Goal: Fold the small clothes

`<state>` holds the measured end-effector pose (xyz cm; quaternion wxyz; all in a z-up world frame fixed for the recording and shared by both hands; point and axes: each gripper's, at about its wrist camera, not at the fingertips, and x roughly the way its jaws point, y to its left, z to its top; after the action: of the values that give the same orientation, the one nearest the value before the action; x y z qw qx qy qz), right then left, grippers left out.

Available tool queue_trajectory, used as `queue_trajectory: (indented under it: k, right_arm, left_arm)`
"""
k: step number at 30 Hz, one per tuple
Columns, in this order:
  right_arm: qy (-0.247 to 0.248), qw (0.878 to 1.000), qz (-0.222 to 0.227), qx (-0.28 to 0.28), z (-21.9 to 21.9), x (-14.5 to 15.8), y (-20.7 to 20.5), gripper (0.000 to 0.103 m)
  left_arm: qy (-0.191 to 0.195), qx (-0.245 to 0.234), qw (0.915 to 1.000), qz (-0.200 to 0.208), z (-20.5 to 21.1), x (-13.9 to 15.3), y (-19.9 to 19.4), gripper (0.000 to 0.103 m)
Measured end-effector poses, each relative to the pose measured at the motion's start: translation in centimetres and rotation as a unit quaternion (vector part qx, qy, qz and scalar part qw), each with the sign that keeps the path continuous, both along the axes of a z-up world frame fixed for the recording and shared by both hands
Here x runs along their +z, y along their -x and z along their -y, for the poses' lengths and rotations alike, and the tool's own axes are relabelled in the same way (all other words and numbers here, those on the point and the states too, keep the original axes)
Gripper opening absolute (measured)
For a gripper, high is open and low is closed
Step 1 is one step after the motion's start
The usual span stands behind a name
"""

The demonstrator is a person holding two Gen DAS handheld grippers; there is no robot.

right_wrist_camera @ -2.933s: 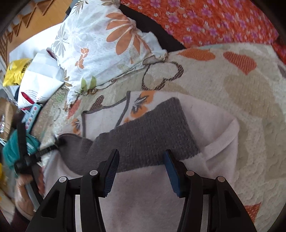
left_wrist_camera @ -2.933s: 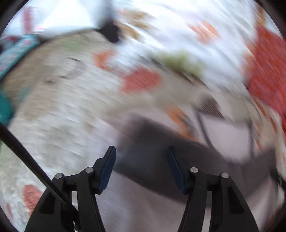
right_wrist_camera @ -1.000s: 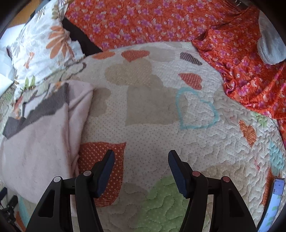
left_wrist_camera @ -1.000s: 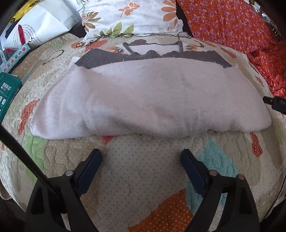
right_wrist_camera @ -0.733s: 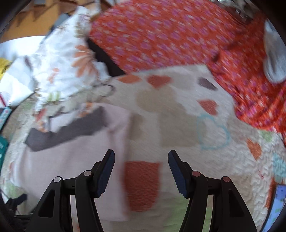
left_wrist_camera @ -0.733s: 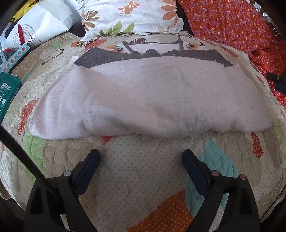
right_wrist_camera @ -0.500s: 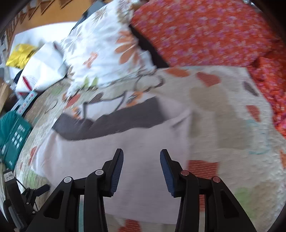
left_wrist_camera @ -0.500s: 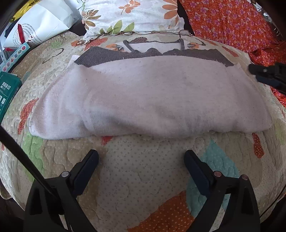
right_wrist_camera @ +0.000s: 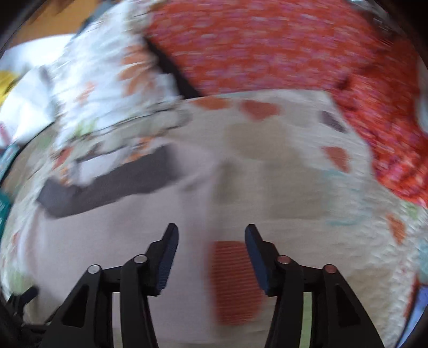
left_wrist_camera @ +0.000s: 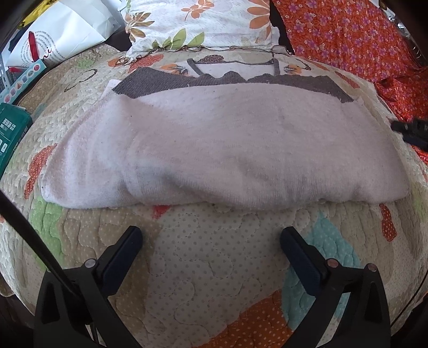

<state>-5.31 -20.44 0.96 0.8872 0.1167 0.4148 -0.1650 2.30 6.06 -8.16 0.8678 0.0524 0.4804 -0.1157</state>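
A pale pink garment (left_wrist_camera: 224,150) with a dark grey band (left_wrist_camera: 230,81) along its far edge lies folded in a wide strip across the quilted bedspread (left_wrist_camera: 203,267). My left gripper (left_wrist_camera: 211,241) hovers just in front of the near fold, jaws opening wide, nothing between them. In the blurred right wrist view the same pink garment (right_wrist_camera: 112,230) lies to the left. My right gripper (right_wrist_camera: 211,238) is over its right edge, jaws opening and empty. The tip of the right gripper (left_wrist_camera: 409,131) shows at the right edge of the left wrist view.
A floral pillow (left_wrist_camera: 203,24) and an orange flowered cloth (left_wrist_camera: 353,40) lie at the back. A white paper bag (left_wrist_camera: 56,34) and a green box (left_wrist_camera: 10,133) sit at the left. The quilt curves down at its near edge.
The left jaws have spread wider over the same spot. The right gripper swung left over the garment, narrowed, then widened again and shifted back right; its view is now blurred.
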Motion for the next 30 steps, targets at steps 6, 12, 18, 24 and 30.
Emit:
queue_trajectory:
  k: [6, 12, 18, 24, 30]
  right_arm:
    - [0.014, 0.997, -0.03, -0.07, 6.1, -2.9, 2.2, 0.057]
    - [-0.029, 0.996, -0.019, -0.085, 8.4, -4.4, 3.1, 0.061]
    - [-0.018, 0.999, -0.023, -0.03, 6.6, -5.3, 1.6, 0.1]
    - [0.013, 0.999, -0.034, -0.032, 5.4, -5.7, 1.4, 0.103]
    - [0.014, 0.999, -0.026, -0.031, 5.4, -5.8, 1.7, 0.103]
  left_arm:
    - [0.025, -0.003, 0.9997, 0.0, -0.7, 1.5, 0.1, 0.099]
    - [0.036, 0.016, 0.9958, 0.082, -2.7, 5.3, 0.7, 0.099]
    - [0.057, 0.059, 0.9956, 0.046, -5.3, 4.8, -0.5, 0.099]
    - [0.073, 0.06, 0.9952, 0.023, -5.4, 4.2, -0.4, 0.099]
    - [0.061, 0.056, 0.9953, 0.05, -4.7, 5.1, 0.2, 0.099]
